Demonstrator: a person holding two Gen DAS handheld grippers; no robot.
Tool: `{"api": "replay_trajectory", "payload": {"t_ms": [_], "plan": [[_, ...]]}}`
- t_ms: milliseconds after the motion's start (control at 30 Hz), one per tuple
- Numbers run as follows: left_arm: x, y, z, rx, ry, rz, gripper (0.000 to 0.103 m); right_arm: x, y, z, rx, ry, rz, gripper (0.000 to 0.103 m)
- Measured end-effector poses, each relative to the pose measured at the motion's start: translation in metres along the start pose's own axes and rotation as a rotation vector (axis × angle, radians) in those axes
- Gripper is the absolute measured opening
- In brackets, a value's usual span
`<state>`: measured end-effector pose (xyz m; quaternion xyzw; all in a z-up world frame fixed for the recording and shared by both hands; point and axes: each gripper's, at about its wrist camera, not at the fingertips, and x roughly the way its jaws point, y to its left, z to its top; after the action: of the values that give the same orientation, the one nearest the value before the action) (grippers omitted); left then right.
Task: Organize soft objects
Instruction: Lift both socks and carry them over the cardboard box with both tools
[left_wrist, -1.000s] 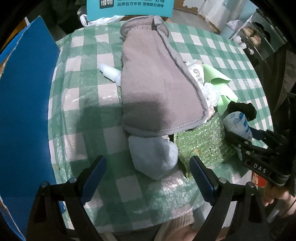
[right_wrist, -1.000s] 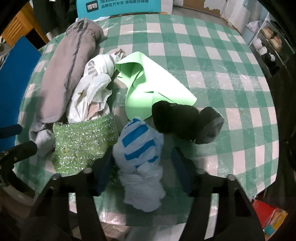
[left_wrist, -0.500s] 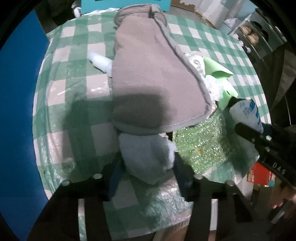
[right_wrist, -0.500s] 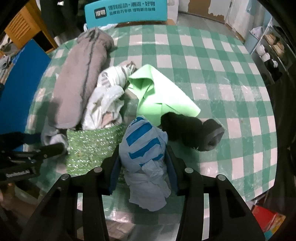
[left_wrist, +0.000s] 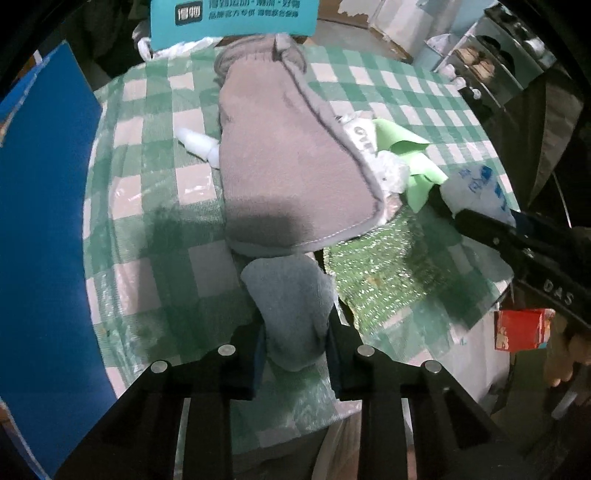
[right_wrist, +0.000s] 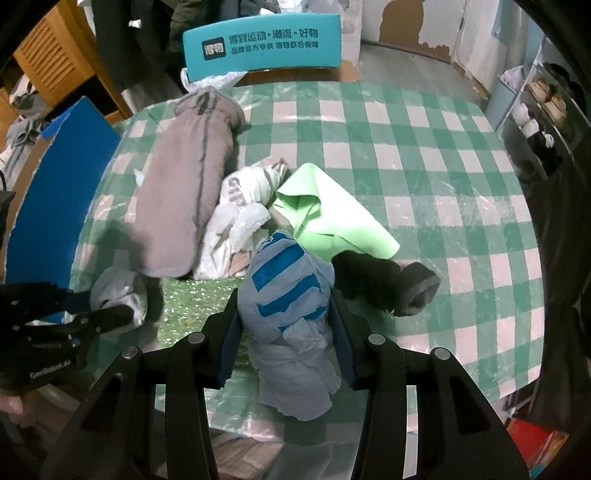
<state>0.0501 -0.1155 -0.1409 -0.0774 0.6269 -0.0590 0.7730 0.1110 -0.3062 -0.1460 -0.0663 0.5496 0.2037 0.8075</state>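
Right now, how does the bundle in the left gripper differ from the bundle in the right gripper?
The grey-blue cloth bundle in the left gripper is plain; the striped bundle in the right gripper is pale with bright blue bars. The grey-blue one looks like fuzzy fabric, the striped one thin and crinkled, tied at the bottom. The left jaws are closing on theirs; the right jaws already grip. Both are soft and sit between the fingers.

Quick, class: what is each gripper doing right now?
Left gripper: closing on the grey-blue cloth.
Right gripper: shut on the blue-striped bundle.
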Motion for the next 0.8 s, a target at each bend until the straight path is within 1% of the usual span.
{"api": "replay_trajectory", "payload": {"t_ms": [167,433,800], "plan": [[-0.019,0.0,-0.003,0.015,-0.043,0.005,0.028,-0.006,0.008,0.006,-0.01,-0.022,0.001,0.044],[-0.042,0.005,0.001,0.018,-0.114,0.036,0.028,-0.027,0.028,0.016,-0.053,-0.075,0.002,0.044],[-0.078,0.02,0.001,0.031,-0.205,0.086,0.028,-0.05,0.065,0.032,-0.11,-0.13,0.043,0.044]]}}
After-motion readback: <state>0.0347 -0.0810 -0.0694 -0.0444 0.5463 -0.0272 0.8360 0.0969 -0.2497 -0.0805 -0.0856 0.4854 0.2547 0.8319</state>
